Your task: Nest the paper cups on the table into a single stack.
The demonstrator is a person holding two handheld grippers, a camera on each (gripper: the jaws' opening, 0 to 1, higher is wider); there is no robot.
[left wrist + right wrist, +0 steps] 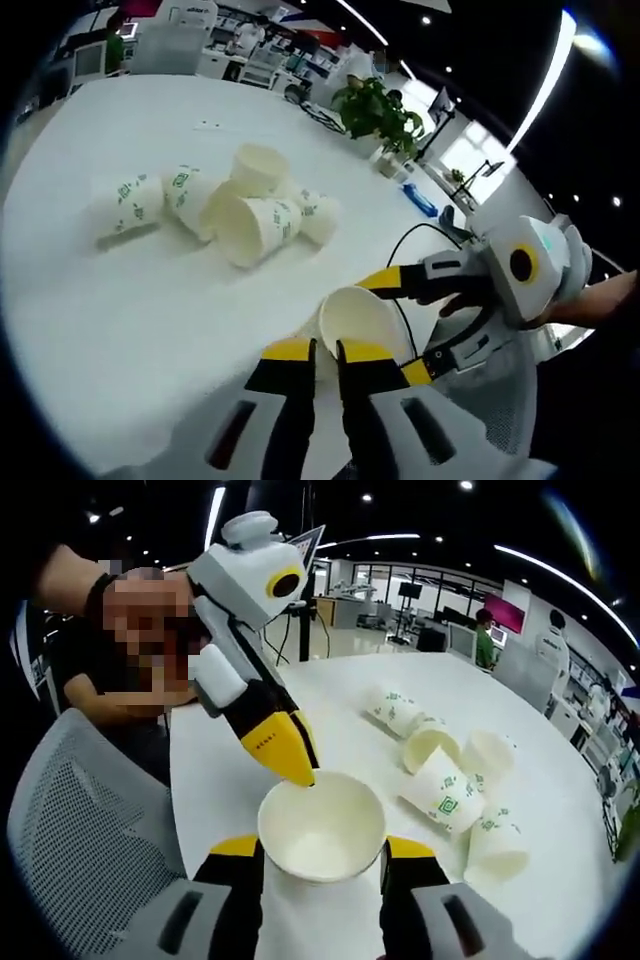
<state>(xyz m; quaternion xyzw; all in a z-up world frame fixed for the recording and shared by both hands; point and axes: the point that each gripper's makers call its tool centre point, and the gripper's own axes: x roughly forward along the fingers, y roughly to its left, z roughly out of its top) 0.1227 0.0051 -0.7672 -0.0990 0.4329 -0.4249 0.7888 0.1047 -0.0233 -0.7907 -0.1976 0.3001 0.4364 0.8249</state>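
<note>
A white paper cup [322, 825] is held mouth-up between the wide-set jaws of my right gripper [322, 848], which is shut on its sides. My left gripper [327, 350] has its jaws nearly together, pinching the near rim of that cup [362, 318]. In the right gripper view the left gripper [300, 770] comes down from the upper left onto the rim. In the left gripper view the right gripper [400, 325] reaches in from the right. Several loose cups with green print [255, 228] [445, 790] lie in a pile on the white table [100, 320].
A potted plant [380, 115] and a blue object [420, 200] stand at the table's far edge, with a black cable [410, 240] near them. A grey mesh chair [80, 820] stands beside the table. A person's hand [600, 300] holds the right gripper.
</note>
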